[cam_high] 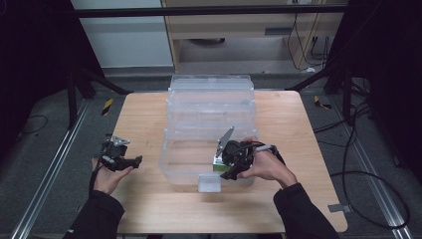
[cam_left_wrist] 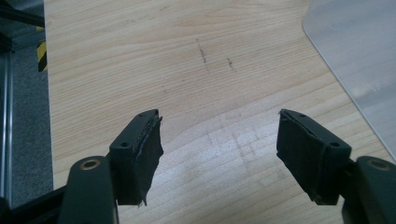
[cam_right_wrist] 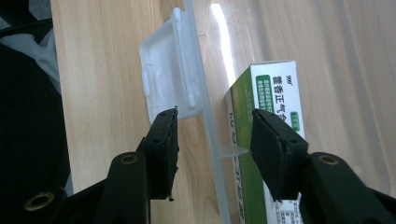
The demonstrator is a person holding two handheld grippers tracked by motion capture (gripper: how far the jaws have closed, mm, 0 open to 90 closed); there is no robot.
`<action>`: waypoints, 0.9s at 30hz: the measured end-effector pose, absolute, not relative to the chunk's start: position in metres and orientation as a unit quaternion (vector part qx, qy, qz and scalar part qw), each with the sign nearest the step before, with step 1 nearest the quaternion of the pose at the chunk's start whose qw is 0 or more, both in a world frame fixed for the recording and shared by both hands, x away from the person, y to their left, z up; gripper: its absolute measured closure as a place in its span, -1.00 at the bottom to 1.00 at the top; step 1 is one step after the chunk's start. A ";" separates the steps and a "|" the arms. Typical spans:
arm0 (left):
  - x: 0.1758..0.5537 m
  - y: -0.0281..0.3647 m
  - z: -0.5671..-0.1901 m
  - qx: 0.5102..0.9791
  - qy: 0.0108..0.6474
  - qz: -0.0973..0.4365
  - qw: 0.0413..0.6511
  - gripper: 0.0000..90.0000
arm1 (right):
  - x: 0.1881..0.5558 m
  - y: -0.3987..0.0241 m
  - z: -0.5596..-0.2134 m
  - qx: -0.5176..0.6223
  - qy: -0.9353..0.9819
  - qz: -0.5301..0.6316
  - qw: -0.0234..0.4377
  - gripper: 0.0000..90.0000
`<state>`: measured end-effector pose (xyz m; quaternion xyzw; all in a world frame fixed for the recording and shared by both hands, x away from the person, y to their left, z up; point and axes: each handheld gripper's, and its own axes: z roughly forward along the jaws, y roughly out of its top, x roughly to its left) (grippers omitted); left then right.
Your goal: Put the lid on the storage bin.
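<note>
A clear plastic storage box [cam_high: 171, 167] stands open in the middle of the wooden table [cam_high: 144, 114], its lid [cam_high: 211, 84] lying back behind it. A green-and-white carton [cam_high: 217, 162] with printed characters sits inside, by the front wall. My right gripper [cam_high: 233, 168] hangs over that front wall. In the right gripper view its jaws [cam_right_wrist: 215, 114] stand apart astride the wall [cam_right_wrist: 210, 126]: one outside by the white latch [cam_right_wrist: 161, 74], the other over the carton [cam_right_wrist: 275, 88], not gripping it. My left gripper [cam_high: 130, 162] [cam_left_wrist: 218, 116] rests open over bare wood, holding nothing.
The box's corner [cam_left_wrist: 359, 56] shows at the upper right of the left gripper view. Bare wood lies left and right of the box and along the near edge. Dark stands, cables [cam_high: 358, 174] and floor rails [cam_high: 54, 164] surround the table.
</note>
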<state>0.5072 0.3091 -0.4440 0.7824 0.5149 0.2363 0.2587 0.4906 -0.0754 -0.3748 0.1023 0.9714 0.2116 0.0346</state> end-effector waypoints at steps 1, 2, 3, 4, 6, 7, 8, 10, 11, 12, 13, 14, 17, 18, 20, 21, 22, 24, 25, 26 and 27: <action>0.507 0.309 -0.443 0.782 0.515 0.238 0.259 -0.33 | 0.491 -0.075 -0.376 0.101 0.972 0.211 0.034 0.16; 0.507 0.309 -0.443 0.781 0.516 0.238 0.260 -0.33 | 0.491 -0.073 -0.377 0.100 0.972 0.208 0.030 0.17; 0.507 0.309 -0.442 0.780 0.516 0.239 0.262 -0.33 | 0.490 -0.072 -0.378 0.099 0.973 0.208 0.029 0.17; 0.507 0.309 -0.442 0.780 0.515 0.239 0.262 -0.33 | 0.491 -0.071 -0.379 0.098 0.973 0.209 0.027 0.17; 0.507 0.309 -0.442 0.781 0.514 0.239 0.262 -0.33 | 0.490 -0.071 -0.382 0.100 0.972 0.210 0.023 0.18; 0.507 0.309 -0.442 0.780 0.514 0.240 0.262 -0.33 | 0.490 -0.070 -0.383 0.100 0.972 0.211 0.021 0.18; 0.507 0.309 -0.442 0.780 0.514 0.241 0.263 -0.32 | 0.491 -0.070 -0.385 0.099 0.972 0.211 0.019 0.18; 0.507 0.310 -0.441 0.779 0.514 0.243 0.264 -0.32 | 0.491 -0.070 -0.389 0.101 0.973 0.206 0.016 0.19; 0.507 0.310 -0.440 0.779 0.515 0.244 0.262 -0.32 | 0.491 -0.070 -0.391 0.100 0.973 0.207 0.017 0.20; 0.507 0.310 -0.439 0.778 0.515 0.245 0.264 -0.32 | 0.492 -0.070 -0.392 0.101 0.973 0.208 0.016 0.20; 0.506 0.309 -0.438 0.777 0.515 0.245 0.265 -0.32 | 0.492 -0.069 -0.393 0.102 0.972 0.209 0.015 0.21; 0.505 0.309 -0.437 0.778 0.513 0.248 0.265 -0.32 | 0.492 -0.069 -0.393 0.099 0.973 0.210 0.015 0.21; 0.505 0.307 -0.434 0.778 0.511 0.250 0.269 -0.32 | 0.491 -0.066 -0.397 0.097 0.973 0.208 0.007 0.24; 0.505 0.307 -0.433 0.778 0.510 0.251 0.270 -0.32 | 0.490 -0.066 -0.398 0.097 0.973 0.209 0.006 0.25; 0.505 0.307 -0.431 0.778 0.507 0.252 0.272 -0.32 | 0.490 -0.065 -0.401 0.095 0.973 0.208 0.002 0.27; 0.505 0.308 -0.430 0.778 0.507 0.253 0.273 -0.32 | 0.491 -0.065 -0.402 0.096 0.973 0.209 0.001 0.28; 0.504 0.308 -0.429 0.776 0.508 0.252 0.275 -0.32 | 0.492 -0.065 -0.403 0.097 0.973 0.211 -0.001 0.29; 0.504 0.310 -0.426 0.774 0.508 0.254 0.279 -0.31 | 0.492 -0.064 -0.404 0.100 0.973 0.210 -0.004 0.31; 0.504 0.311 -0.425 0.773 0.508 0.255 0.281 -0.31 | 0.492 -0.063 -0.405 0.097 0.973 0.209 -0.006 0.32; 0.503 0.311 -0.423 0.772 0.508 0.256 0.282 -0.31 | 0.493 -0.063 -0.405 0.097 0.973 0.208 -0.008 0.33; 0.503 0.312 -0.422 0.771 0.508 0.258 0.285 -0.30 | 0.493 -0.062 -0.406 0.095 0.974 0.206 -0.010 0.34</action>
